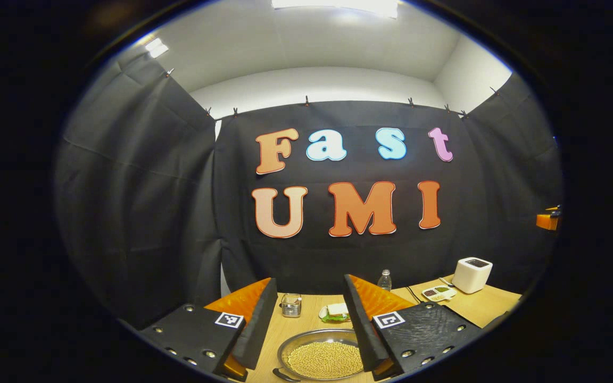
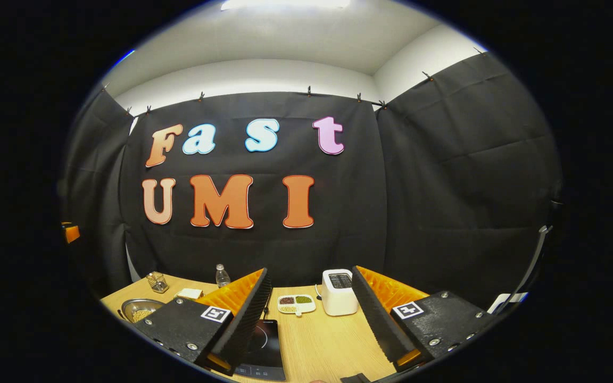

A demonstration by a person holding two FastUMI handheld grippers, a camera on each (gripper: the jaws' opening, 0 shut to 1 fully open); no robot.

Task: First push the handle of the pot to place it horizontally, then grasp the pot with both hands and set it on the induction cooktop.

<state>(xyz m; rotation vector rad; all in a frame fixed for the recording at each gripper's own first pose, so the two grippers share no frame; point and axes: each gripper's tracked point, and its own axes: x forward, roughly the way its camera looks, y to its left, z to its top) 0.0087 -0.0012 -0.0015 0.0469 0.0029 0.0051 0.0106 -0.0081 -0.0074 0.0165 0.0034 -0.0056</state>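
A shallow metal pot (image 1: pixel 325 359) full of pale beans sits on the wooden table (image 1: pixel 485 306), low between my left gripper's fingers. Its dark handle (image 1: pixel 284 375) pokes out at the pot's near left rim. My left gripper (image 1: pixel 310 287) hovers above it, open and holding nothing. In the right gripper view the black induction cooktop (image 2: pixel 264 346) lies flat just under my left finger (image 2: pixel 242 314). My right gripper (image 2: pixel 311 274) is open and empty above the table (image 2: pixel 328 346). The pot (image 2: pixel 141 309) appears far to the left there.
Behind the pot stand a small glass jar (image 1: pixel 291 305), a sandwich on a plate (image 1: pixel 334 313) and a water bottle (image 1: pixel 384 280). A white toaster (image 2: pixel 339 291) and a divided dish of beans (image 2: pixel 296 303) sit at the back beyond the cooktop.
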